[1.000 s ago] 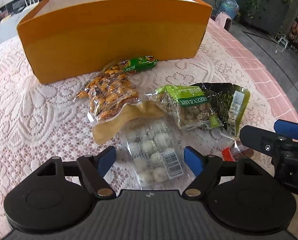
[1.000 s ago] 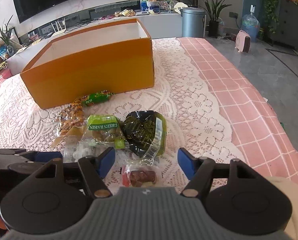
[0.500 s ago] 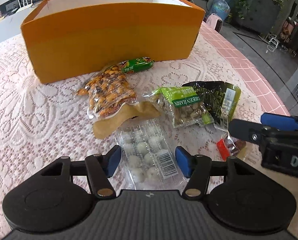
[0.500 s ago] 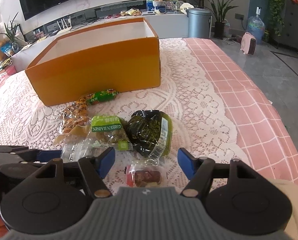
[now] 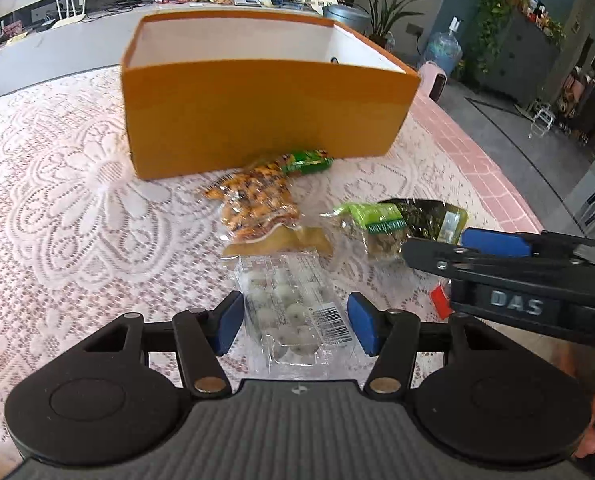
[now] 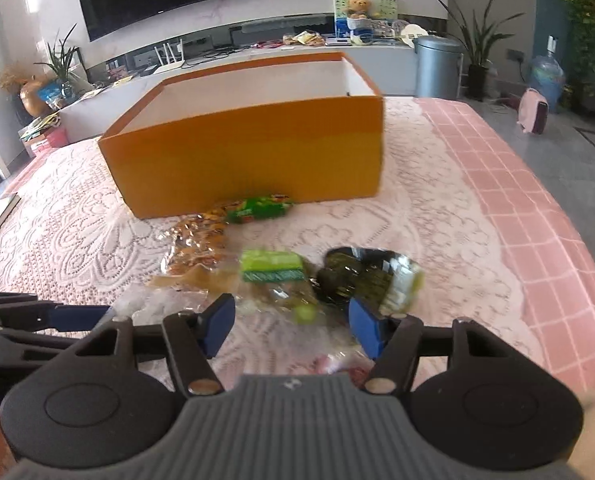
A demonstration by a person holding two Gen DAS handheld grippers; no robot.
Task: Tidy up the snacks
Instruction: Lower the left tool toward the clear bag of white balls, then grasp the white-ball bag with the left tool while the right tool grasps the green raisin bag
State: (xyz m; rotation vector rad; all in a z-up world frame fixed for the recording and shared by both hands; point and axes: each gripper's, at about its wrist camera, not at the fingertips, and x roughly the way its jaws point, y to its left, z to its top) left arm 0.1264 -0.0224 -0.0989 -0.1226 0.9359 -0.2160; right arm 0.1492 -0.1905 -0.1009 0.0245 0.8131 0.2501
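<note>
Your table wears a white lace cloth [image 5: 77, 208] over pink check, in a living room. The open orange cardboard box [image 5: 257, 120] stands at twelve o'clock. Before it lie the clear bag of orange nuts [image 5: 253, 204], the dark green foil packet [image 5: 437, 216] at two o'clock and the green-labelled raisin bag [image 5: 377, 228]. Your left gripper [image 5: 295, 322] is closing its blue pads around the clear pack of white balls [image 5: 293, 308], apparently gripping it. Your right gripper [image 6: 291, 326] is closing over a small red-edged wrapper [image 6: 337, 364]; whether it grips is unclear.
</note>
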